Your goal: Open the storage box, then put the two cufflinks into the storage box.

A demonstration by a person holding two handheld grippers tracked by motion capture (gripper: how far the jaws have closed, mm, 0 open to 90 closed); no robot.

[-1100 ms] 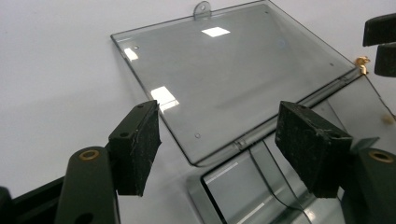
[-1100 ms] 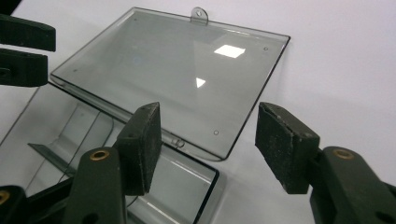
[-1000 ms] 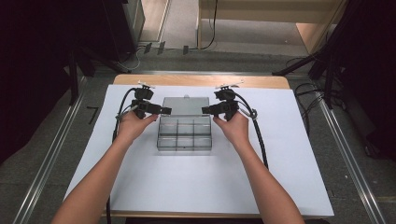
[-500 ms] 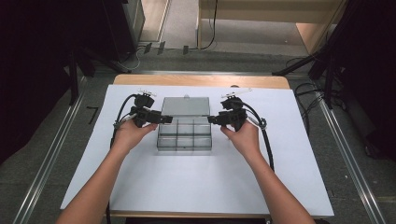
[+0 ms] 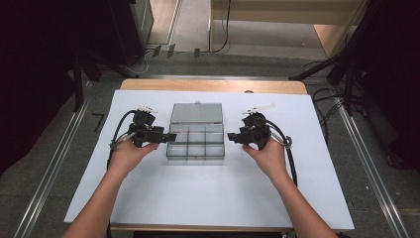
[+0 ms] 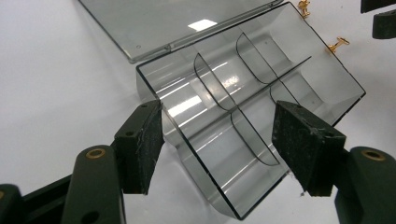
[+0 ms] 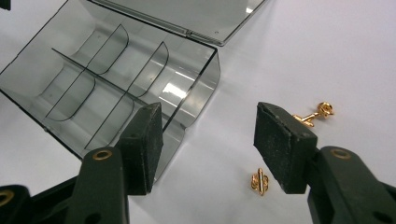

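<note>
Clear grey plastic divider box [image 5: 196, 144], lid open, frame centre on white bench [image 5: 198, 198]. Left gripper [image 5: 171, 137] and right gripper [image 5: 231, 137] flank it, jaws open, empty. Next, probably: right picks gold cufflinks [image 7: 314, 115], needs a fine pinch.

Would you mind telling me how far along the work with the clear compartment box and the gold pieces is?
Done: the clear box lies open, its lid folded flat behind it. In hand: nothing; the left gripper and right gripper stand open at either side of the box. Left: both gold pieces lie on the white table, and every compartment looks empty, so loading presumably remains.
</note>
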